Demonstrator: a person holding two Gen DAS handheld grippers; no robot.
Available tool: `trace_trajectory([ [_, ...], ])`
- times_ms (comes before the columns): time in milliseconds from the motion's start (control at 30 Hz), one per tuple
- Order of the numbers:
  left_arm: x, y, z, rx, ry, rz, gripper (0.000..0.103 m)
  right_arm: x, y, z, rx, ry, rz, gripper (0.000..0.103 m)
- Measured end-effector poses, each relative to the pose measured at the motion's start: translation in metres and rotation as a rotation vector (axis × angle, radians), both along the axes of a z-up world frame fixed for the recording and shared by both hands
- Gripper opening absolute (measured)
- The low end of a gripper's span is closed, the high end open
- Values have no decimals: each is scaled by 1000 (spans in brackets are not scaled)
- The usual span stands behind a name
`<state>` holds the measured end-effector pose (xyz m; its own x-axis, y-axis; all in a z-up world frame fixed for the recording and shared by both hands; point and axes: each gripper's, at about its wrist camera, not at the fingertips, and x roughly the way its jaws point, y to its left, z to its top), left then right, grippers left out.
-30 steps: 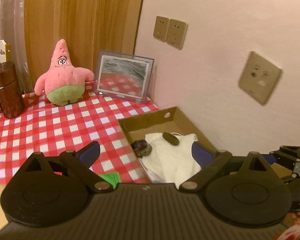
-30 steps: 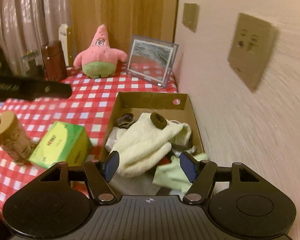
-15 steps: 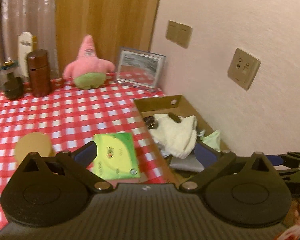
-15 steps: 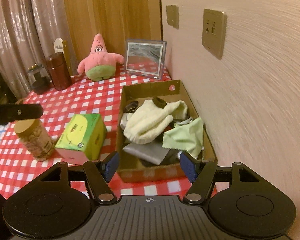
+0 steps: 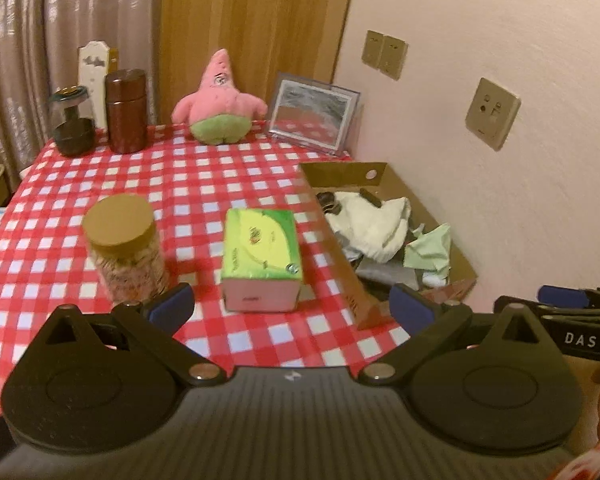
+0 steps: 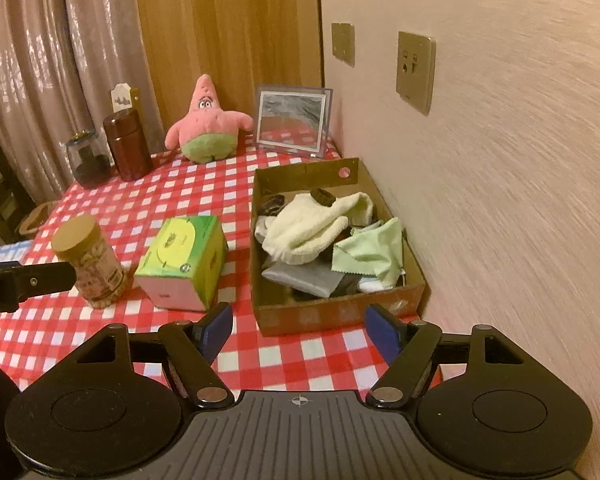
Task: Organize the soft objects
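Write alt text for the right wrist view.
An open cardboard box of cloths, a cream knit on top, sits by the wall on a red checked tablecloth. The right gripper, empty, is opening near it. A green tissue box and a jar stand left.

— What am I seeing from each camera?

— I'm looking from behind the left gripper (image 5: 290,306), angled down across the counter (image 5: 204,184) toward the far wall; the green box (image 5: 262,256) is sitting nearest, the cardboard box (image 5: 340,248) off to the right. The right gripper (image 6: 298,330) view is facing the same way from further right, close over that cardboard box (image 6: 332,316).

— What's overlapping?

— I'm getting the pink plush (image 5: 220,106), the green box, the jar (image 5: 124,244) and the cardboard box in both.
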<state>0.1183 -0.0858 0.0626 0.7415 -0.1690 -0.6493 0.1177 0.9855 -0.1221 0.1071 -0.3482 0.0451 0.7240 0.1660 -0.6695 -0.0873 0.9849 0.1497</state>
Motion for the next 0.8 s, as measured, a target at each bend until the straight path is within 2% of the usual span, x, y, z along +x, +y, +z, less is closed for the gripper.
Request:
trace_trajectory([
  [267, -29, 7, 1, 45, -27, 30, 103, -19, 8, -4, 0, 34, 22, 74],
  [800, -56, 14, -18, 70, 38, 36, 103, -34, 21, -8, 19, 59, 46, 74],
])
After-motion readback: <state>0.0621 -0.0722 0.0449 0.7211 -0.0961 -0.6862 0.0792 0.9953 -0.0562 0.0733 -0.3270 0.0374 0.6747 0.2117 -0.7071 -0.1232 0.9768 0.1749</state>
